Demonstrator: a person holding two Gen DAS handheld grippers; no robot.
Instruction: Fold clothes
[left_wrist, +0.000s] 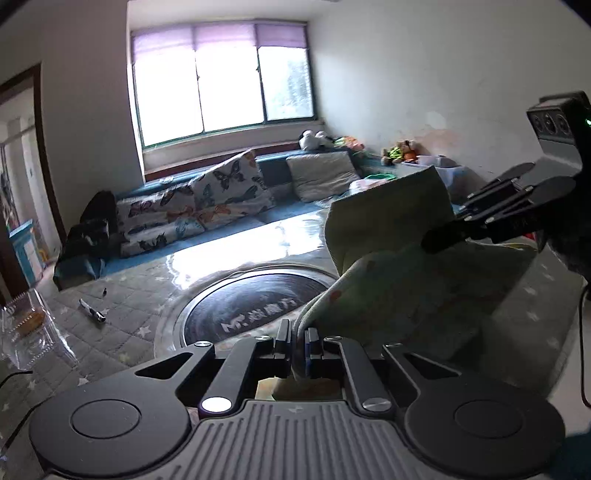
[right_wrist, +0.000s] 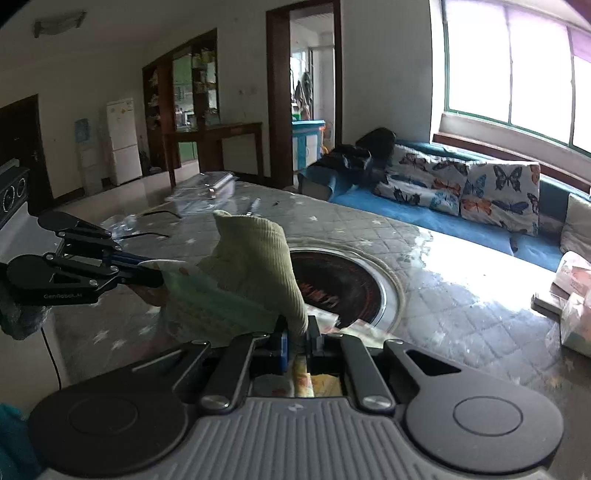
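Evidently mid-fold, the left gripper (left_wrist: 298, 341) and right gripper (right_wrist: 298, 334) each have their fingers pinched closed on the pale printed garment (left_wrist: 406, 280), lifted above the quilted worktop (left_wrist: 122, 332); next, probably lay it flat, edges matched.

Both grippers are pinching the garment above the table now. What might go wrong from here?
1. The left gripper and right gripper each pinch only a thin edge of the pale garment, so a tug apart might slip it free.
2. The cloth hangs bunched, so laying it down may trap creases.
3. It hovers over the round black hob in the table; a trailing hem could catch its rim.
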